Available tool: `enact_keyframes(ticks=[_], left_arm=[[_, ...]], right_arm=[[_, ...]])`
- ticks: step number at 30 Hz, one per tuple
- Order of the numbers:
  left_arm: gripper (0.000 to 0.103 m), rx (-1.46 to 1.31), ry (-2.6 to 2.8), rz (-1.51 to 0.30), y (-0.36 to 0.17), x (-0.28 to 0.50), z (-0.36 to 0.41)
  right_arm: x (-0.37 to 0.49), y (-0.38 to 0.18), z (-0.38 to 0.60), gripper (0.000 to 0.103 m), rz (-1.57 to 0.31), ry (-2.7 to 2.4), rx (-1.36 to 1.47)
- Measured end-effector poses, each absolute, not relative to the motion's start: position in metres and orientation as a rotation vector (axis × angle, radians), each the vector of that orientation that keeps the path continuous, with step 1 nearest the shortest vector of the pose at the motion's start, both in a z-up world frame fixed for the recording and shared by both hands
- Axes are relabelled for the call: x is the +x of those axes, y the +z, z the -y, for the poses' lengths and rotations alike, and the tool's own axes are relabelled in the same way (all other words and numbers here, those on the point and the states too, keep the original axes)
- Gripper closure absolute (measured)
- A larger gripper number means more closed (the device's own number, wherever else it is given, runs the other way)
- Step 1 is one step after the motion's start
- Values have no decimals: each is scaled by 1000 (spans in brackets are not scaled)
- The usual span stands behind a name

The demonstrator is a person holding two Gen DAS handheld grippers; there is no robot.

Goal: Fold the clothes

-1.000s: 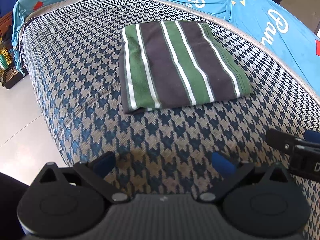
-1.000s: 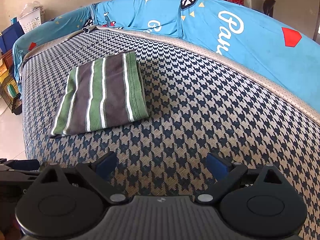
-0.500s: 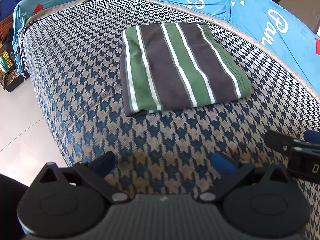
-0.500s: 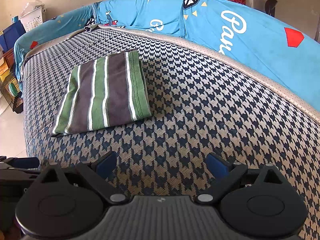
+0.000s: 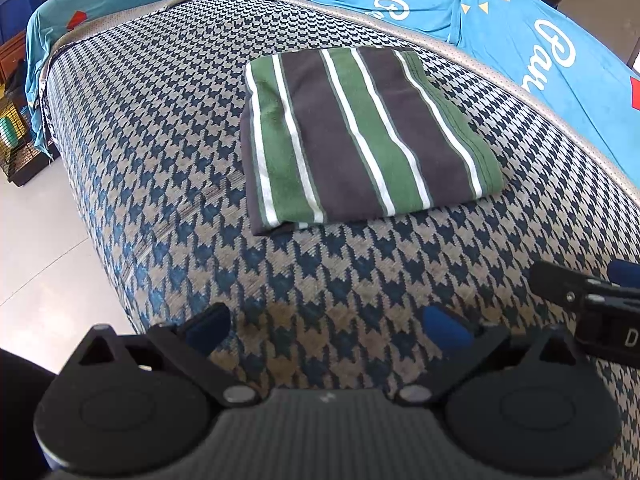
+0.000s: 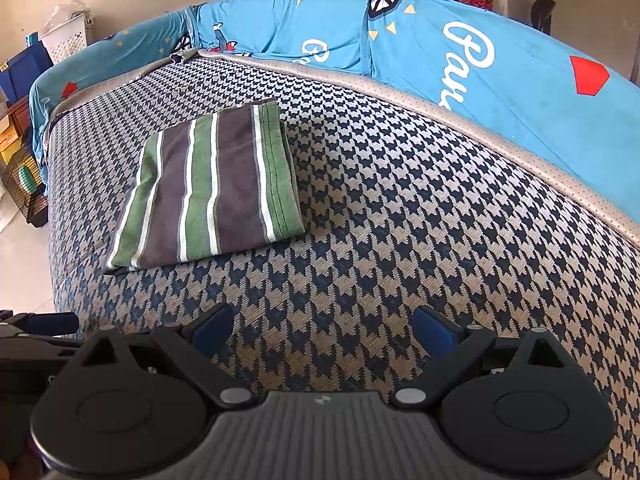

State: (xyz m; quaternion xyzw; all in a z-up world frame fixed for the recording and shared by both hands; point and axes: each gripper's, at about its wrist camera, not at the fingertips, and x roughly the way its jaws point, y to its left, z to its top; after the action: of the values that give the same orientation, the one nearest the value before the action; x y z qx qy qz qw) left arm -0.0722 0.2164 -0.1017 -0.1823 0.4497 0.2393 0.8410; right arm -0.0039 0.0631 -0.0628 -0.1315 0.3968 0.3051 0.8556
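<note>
A green, dark grey and white striped garment (image 5: 360, 136) lies folded into a flat rectangle on the houndstooth bed cover (image 5: 152, 128). From the right wrist it shows as the same striped rectangle (image 6: 208, 188) up and to the left. My left gripper (image 5: 326, 326) hovers open over the bed's near edge, well short of the garment, with nothing between its blue fingers. My right gripper (image 6: 324, 326) is open too, empty, to the right of the garment. Part of the right gripper (image 5: 592, 300) shows at the left view's right edge.
A blue printed sheet (image 6: 460, 52) covers the raised back behind the bed cover (image 6: 420, 208). White tiled floor (image 5: 36, 248) lies left of the bed. A wire cage (image 6: 24, 188), a white basket (image 6: 70, 38) and blue boxes stand at far left.
Both grippers have drifted slightly forward, and the garment sits a little lower in both views. Nothing was taken hold of or released.
</note>
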Motion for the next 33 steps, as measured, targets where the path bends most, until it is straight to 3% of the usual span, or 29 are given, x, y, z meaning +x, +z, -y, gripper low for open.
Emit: enact_keyframes(ticks=[33], left_arm=[[0,-383,517,-949,-102,-73,-216]], right_arm=[[-5,-62,-63,7,-835,649,-268]])
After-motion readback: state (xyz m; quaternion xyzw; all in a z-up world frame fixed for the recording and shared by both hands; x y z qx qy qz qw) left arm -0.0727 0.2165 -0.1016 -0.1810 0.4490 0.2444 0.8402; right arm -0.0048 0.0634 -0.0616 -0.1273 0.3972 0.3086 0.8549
